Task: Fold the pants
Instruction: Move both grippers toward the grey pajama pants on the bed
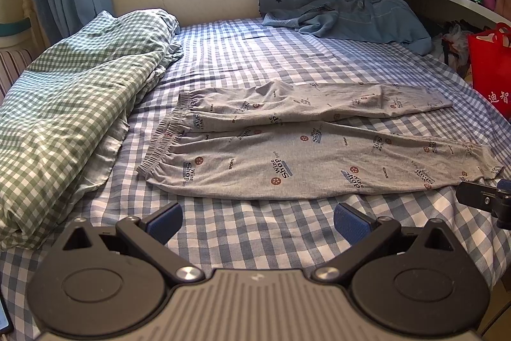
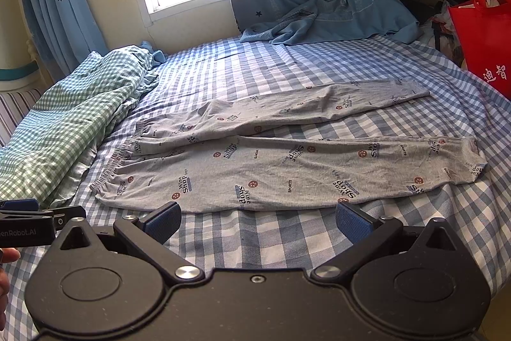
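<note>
Pants (image 1: 287,146) spread flat across checked bed sheet (image 1: 255,232), waistband toward green checked quilt (image 1: 64,104), legs parted toward red bag (image 1: 491,75). Left claw (image 1: 258,221) spread wide, holding nothing, just short of near pant edge. Right claw (image 2: 258,221) likewise spread, holding nothing, near same edge.

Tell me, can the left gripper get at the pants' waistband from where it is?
Probably yes. The left gripper is open and holds nothing, and only bare checked sheet lies between it and the waistband ahead to its left.
</note>
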`<state>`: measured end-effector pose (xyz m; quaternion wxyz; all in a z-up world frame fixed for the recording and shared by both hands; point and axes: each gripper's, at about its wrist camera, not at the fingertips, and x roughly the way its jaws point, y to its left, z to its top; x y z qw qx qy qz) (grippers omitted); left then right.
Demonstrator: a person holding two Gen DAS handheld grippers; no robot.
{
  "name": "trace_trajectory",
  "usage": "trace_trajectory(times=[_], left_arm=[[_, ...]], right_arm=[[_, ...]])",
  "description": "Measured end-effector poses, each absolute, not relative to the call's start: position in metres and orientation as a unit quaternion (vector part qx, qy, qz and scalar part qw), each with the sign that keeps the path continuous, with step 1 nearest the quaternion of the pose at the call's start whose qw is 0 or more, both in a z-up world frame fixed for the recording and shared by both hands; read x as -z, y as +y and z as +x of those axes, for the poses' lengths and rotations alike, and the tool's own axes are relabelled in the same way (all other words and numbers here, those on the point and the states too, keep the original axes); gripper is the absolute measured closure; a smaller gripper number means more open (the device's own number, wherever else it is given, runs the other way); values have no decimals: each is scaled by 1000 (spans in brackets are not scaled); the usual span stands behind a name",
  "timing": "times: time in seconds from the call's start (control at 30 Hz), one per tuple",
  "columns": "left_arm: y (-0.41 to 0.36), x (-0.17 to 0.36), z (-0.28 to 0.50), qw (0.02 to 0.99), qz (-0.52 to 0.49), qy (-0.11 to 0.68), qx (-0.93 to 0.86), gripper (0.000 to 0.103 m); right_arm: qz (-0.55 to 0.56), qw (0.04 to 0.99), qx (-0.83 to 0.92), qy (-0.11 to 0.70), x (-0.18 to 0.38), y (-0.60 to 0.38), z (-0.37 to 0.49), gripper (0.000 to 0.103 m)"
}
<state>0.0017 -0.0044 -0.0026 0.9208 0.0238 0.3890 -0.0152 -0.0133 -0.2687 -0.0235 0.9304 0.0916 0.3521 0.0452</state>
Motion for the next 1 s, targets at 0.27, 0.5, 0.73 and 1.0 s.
trace_trajectory(times=[0.27, 0.5, 0.73, 1.0], left_arm=[[-9, 10, 6, 918, 22, 395, 25, 0], [5, 15, 17, 914, 18, 404, 42, 0], [16, 23, 30, 903, 9, 425, 59, 0], [20, 49, 56, 876, 1, 480, 54, 0]], right_arm=[[92, 930, -38, 355, 25, -268, -13, 1], [88, 928, -20, 362, 29, -260, -11, 1], [85, 924, -2, 373, 30, -248, -8, 1], [68, 918, 23, 389, 34, -244, -9, 1]])
